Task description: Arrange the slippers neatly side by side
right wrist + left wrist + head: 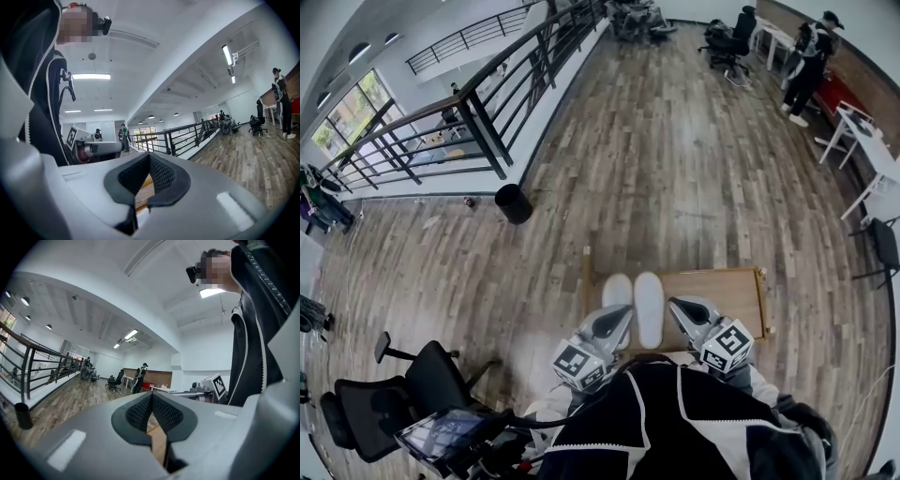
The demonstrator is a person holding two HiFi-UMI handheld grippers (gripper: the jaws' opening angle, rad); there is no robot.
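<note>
Two white slippers lie side by side on a low wooden board (722, 291): the left slipper (617, 292) and the longer-looking right slipper (650, 307), toes pointing away from me. My left gripper (622, 317) hovers at the left slipper's heel and my right gripper (677, 307) is just right of the right slipper. Both are shut with nothing between the pads. In the left gripper view the jaws (151, 398) are pressed together, and the right gripper's marker cube (218, 386) faces them. In the right gripper view the jaws (149, 158) are likewise together.
A black bin (514, 203) stands on the wood floor left of the board, below a black railing (478, 112). Black office chairs (412, 389) and a tablet (441, 433) are at my lower left. White tables (874, 150) and a standing person (811, 61) are far right.
</note>
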